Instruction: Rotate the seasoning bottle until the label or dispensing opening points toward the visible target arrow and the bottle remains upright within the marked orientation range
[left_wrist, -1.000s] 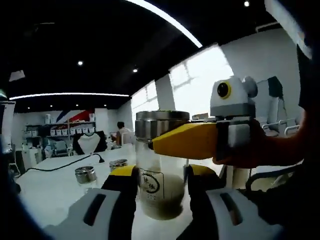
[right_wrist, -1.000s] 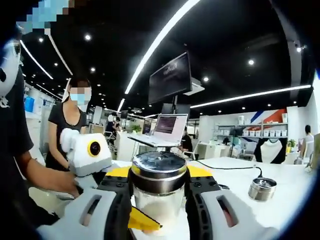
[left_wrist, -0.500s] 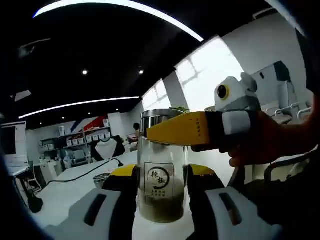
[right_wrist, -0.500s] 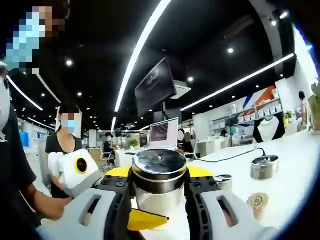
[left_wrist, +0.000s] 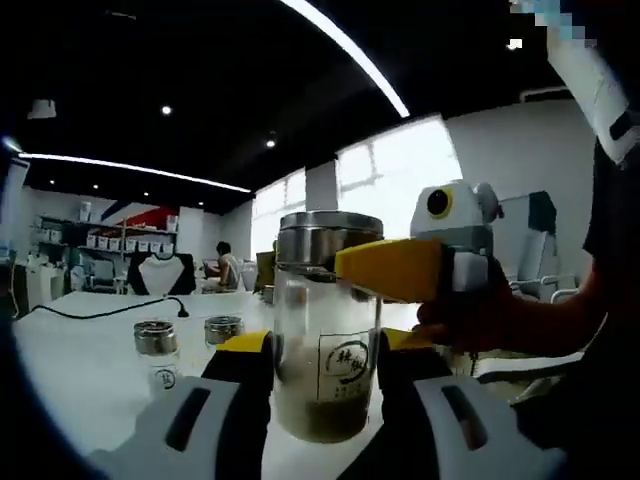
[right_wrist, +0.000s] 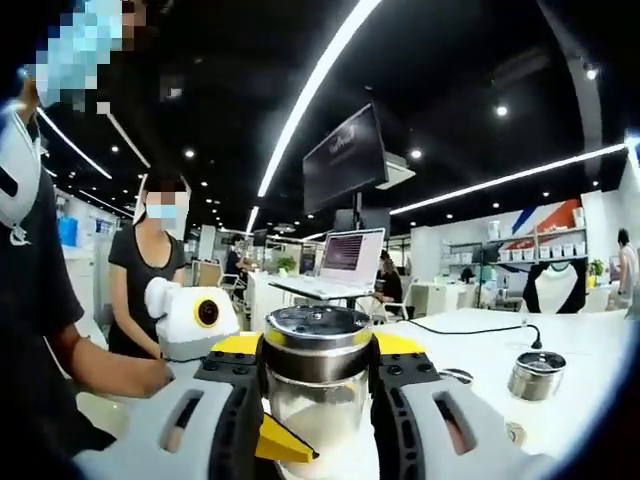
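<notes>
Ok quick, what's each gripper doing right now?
Left gripper: shut on the seasoning bottle, around its glass body.
Right gripper: shut on the same bottle, clamped just under its metal lid.

Clear glass seasoning bottle, upright, steel cap, printed label facing right of centre, brownish seasoning at bottom

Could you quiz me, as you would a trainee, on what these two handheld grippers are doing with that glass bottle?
1. True or false: the seasoning bottle stands upright.
2. What does the right gripper clamp: A the metal cap, B the laptop, C the cable?
3. Fill in: the left gripper holds the bottle's glass ____.

Key: 1 true; 2 A; 3 body.
</notes>
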